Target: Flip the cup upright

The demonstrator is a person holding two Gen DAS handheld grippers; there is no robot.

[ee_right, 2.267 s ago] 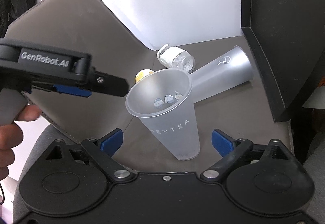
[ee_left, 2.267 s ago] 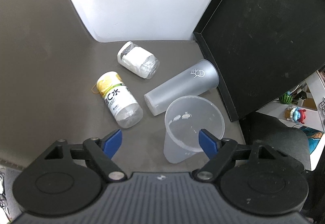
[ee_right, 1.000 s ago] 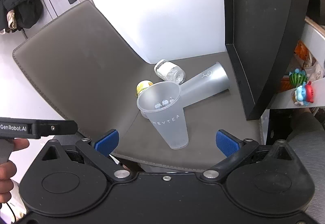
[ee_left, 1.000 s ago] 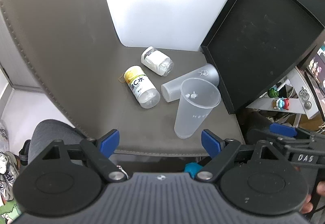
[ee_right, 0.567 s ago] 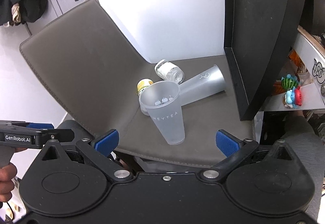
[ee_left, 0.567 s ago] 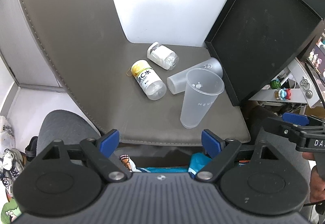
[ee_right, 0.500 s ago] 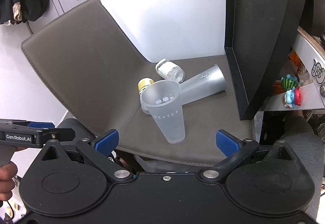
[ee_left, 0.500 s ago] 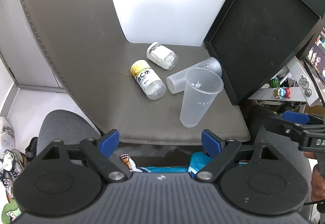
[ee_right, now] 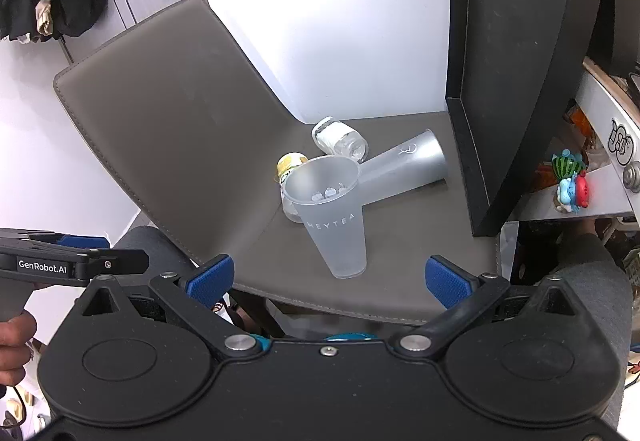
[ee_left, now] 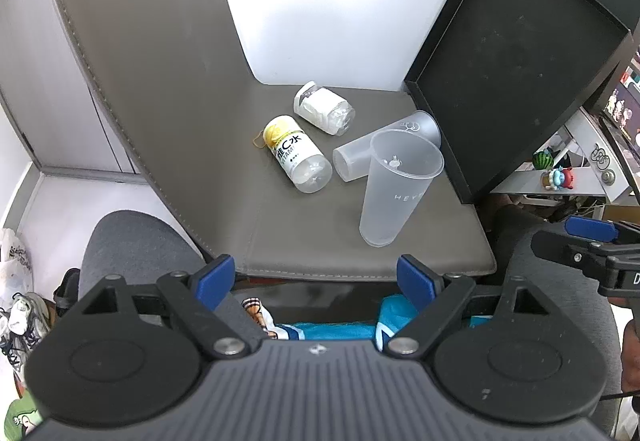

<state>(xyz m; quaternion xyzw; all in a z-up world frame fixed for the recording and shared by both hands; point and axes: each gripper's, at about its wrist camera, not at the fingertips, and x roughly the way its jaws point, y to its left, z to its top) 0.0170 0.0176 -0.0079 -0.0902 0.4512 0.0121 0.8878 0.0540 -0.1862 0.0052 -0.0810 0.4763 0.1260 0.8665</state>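
Observation:
A frosted plastic cup (ee_left: pixel 394 193) stands upright, mouth up, on the grey chair seat (ee_left: pixel 280 233); it also shows in the right wrist view (ee_right: pixel 336 221) with its lettering facing me. A second frosted cup (ee_left: pixel 384 149) lies on its side behind it (ee_right: pixel 404 169). My left gripper (ee_left: pixel 316 279) is open and empty, held back over the seat's front edge. My right gripper (ee_right: pixel 326 279) is open and empty, also back from the seat edge.
Two small bottles lie on the seat: a yellow-capped one (ee_left: pixel 298 155) and a white-capped one (ee_left: pixel 324 113). A black tray (ee_left: pixel 512 81) leans at the seat's right. The chair back (ee_left: pixel 140 61) rises on the left. A shelf with toys (ee_right: pixel 572 181) stands right.
Both grippers have drawn back and up from the upright cup over the frames; in the last half second they barely moved. The cups and bottles stay put.

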